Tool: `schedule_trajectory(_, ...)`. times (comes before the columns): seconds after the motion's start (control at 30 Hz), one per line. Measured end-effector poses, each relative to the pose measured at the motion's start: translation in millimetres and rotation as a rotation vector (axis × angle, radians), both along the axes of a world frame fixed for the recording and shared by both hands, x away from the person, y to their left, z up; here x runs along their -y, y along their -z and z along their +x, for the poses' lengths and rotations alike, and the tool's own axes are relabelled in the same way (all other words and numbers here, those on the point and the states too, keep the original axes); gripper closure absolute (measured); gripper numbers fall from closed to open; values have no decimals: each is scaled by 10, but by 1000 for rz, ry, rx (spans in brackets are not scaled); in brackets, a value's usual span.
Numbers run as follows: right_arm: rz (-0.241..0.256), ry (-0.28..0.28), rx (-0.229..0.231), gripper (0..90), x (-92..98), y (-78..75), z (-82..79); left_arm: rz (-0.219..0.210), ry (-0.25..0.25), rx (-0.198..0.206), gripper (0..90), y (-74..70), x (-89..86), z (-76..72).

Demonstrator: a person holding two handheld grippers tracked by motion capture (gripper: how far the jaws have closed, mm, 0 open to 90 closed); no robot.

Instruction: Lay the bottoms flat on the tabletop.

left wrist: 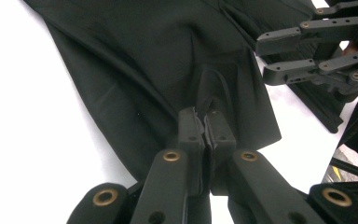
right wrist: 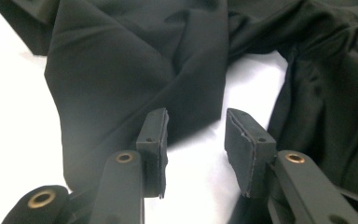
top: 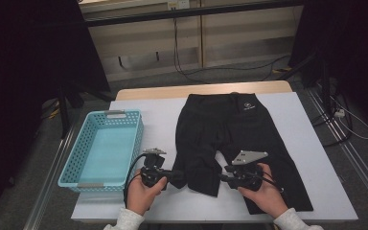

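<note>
With the black pants [top: 230,134] spread flat on the table [top: 316,191], the left gripper [left wrist: 206,128] is clenched on a leg hem while the right gripper [right wrist: 193,140] waits released beside it, likely needing to pinch next for folding.

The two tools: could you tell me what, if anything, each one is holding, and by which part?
The left tool is shut on the black fabric shorts, pinching a fold at the edge of one leg. The right tool is open and holds nothing.

High view dim, corners falling to black. Gripper views: white table [right wrist: 18,116] blown out, black shorts [left wrist: 135,70] losing fold detail, near jaws soft.
</note>
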State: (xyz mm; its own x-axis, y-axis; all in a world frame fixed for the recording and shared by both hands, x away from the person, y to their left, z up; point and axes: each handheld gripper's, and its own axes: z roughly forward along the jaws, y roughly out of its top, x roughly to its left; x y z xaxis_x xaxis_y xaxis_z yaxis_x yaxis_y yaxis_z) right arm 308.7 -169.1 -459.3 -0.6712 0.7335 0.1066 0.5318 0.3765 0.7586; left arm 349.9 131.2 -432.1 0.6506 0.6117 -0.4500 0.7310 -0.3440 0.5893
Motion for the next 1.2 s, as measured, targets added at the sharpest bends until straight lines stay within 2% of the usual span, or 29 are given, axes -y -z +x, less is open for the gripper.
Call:
schedule_trajectory(0.07,22,11,-13,607,4,2,51,7,2,-9,874,27,4,9)
schedule_trajectory(0.17,59,40,-23,614,42,-12,134,42,-12,-7,873,66,2,14)
schedule_trajectory(0.2,67,48,-24,616,45,-18,154,38,-12,-13,872,69,-1,15)
schedule_trajectory(0.3,66,36,-42,653,9,13,181,25,-13,-14,856,58,-12,12)
schedule_trajectory(0.33,58,28,-53,669,-19,37,188,21,-19,-14,819,49,-26,8)
schedule_trajectory(0.4,45,5,-70,754,-55,70,196,10,-26,-8,790,19,-59,-1)
schedule_trajectory(0.43,45,2,-68,811,-63,72,191,13,-39,7,762,-10,-73,-14)
schedule_trajectory(0.47,44,-24,-77,859,-74,70,185,14,-50,19,685,-23,-79,-19)
schedule_trajectory(0.53,48,-40,-79,882,-84,62,168,19,-76,46,511,-48,-84,-24)
schedule_trajectory(0.57,52,-47,-76,886,-83,55,163,22,-89,66,492,-48,-79,-20)
schedule_trajectory(0.63,57,-57,-67,889,-79,21,147,31,-103,60,453,-16,-55,0)
schedule_trajectory(0.7,71,-66,-61,890,-70,-8,134,53,-103,58,461,45,-7,29)
schedule_trajectory(0.73,87,-77,-63,889,-65,-30,119,64,-102,53,485,71,14,45)
schedule_trajectory(0.83,90,-85,-46,889,-38,-69,94,116,-114,43,570,166,85,97)
schedule_trajectory(0.87,94,-83,-44,890,-23,-79,91,94,-118,44,612,181,97,108)
schedule_trajectory(0.97,123,-73,-44,889,30,-105,81,102,-91,30,704,189,162,126)
schedule_trajectory(1.03,142,-65,-47,888,51,-111,71,105,-87,19,799,201,199,132)
schedule_trajectory(1.07,135,-64,-44,887,51,-111,65,102,-85,15,841,202,208,136)
schedule_trajectory(1.13,127,-66,-43,885,43,-103,59,97,-78,12,889,189,211,142)
schedule_trajectory(1.2,123,-73,-42,879,35,-96,56,66,-82,2,896,135,173,147)
